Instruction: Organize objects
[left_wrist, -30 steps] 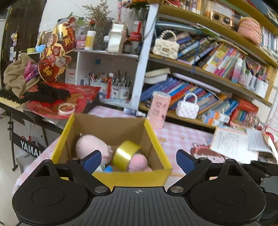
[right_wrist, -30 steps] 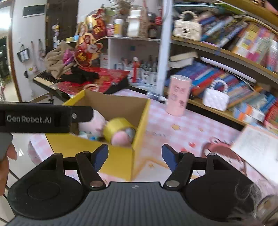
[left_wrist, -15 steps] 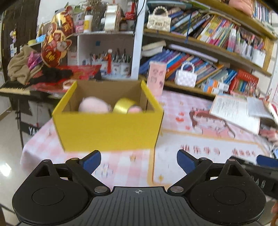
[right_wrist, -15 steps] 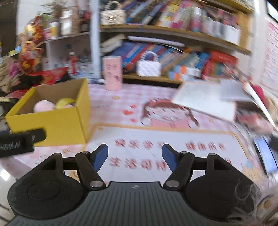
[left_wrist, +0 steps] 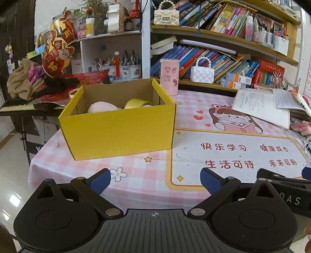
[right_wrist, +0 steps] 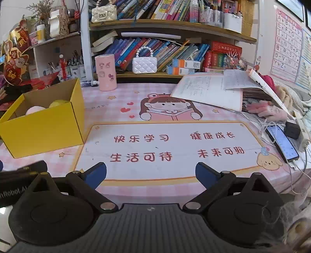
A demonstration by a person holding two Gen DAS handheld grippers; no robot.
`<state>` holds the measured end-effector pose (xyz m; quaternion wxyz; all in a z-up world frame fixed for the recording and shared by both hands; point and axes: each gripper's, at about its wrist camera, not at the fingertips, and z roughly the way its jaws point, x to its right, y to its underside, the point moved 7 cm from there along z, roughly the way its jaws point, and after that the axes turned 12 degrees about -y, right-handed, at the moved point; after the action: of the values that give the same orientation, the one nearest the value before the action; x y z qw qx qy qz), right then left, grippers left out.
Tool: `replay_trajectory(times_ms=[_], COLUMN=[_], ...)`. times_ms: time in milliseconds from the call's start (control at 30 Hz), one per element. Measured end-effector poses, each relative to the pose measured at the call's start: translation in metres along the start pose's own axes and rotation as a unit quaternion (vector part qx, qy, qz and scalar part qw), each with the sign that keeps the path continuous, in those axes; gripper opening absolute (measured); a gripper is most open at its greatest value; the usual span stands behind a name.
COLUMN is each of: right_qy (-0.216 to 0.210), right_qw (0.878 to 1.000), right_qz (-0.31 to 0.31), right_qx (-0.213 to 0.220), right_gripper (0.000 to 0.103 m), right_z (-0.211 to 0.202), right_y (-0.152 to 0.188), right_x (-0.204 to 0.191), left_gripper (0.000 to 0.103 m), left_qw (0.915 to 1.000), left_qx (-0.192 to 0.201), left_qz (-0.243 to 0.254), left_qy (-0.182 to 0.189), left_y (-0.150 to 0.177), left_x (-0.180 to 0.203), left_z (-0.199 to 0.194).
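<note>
Blue pads line the tips of both grippers. Left gripper (left_wrist: 155, 180): fingers spread wide apart, holding nothing, hovering over the near edge of the table (left_wrist: 136, 175) without touching it. Right gripper (right_wrist: 151, 173): fingers likewise wide apart and empty, poised above the printed mat (right_wrist: 171, 148).

Ahead and slightly left of the left gripper stands one yellow cardboard box (left_wrist: 118, 130), rectangular, open at the top, with smooth yellow outer walls and plain brown card inside. Two items show above its rim: one pink plush toy (left_wrist: 101, 107), soft and rounded, and one roll of yellow tape (left_wrist: 136, 102), glossy, lying beside the toy. From the right gripper the same box (right_wrist: 44, 128) lies far to the left, touching the mat's left border.

Beyond the box, one pink cylinder (left_wrist: 169, 76) stands upright at the table's far edge. Behind it, on the lower shelf, sits one white quilted handbag (left_wrist: 202, 73) with a beaded handle; a second, cream handbag (left_wrist: 166, 15) rests on the shelf above. Loose paper sheets (right_wrist: 210, 91) lie ahead and right of the right gripper, and one phone (right_wrist: 282, 143) lies flat at far right, screen up.
</note>
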<state>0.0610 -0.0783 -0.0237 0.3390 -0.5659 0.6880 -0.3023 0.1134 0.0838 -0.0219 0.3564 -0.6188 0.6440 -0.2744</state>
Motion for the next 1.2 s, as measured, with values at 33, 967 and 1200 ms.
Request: replay_trajectory(times_ms=[33, 967, 1200], right_qy=[0.003, 0.031, 0.033], right_qw=[1.000, 0.999, 0.999], right_qz=[0.000, -0.025, -0.028], right_qx=[-0.001, -0.005, -0.004], right_gripper=[0.101, 0.101, 0.101], right_z=[-0.001, -0.001, 0.000], right_y=[0.001, 0.004, 0.003], right_x=[0.001, 0.003, 0.004], left_gripper=[0.101, 0.101, 0.101], left_qw=[1.0000, 0.9980, 0.9979], left_qx=[-0.002, -0.012, -0.023], left_qz=[0.001, -0.001, -0.008], left_qy=[-0.001, -0.062, -0.060], left_y=[0.001, 0.008, 0.009], left_x=[0.000, 0.010, 0.009], left_z=[0.001, -0.001, 0.002])
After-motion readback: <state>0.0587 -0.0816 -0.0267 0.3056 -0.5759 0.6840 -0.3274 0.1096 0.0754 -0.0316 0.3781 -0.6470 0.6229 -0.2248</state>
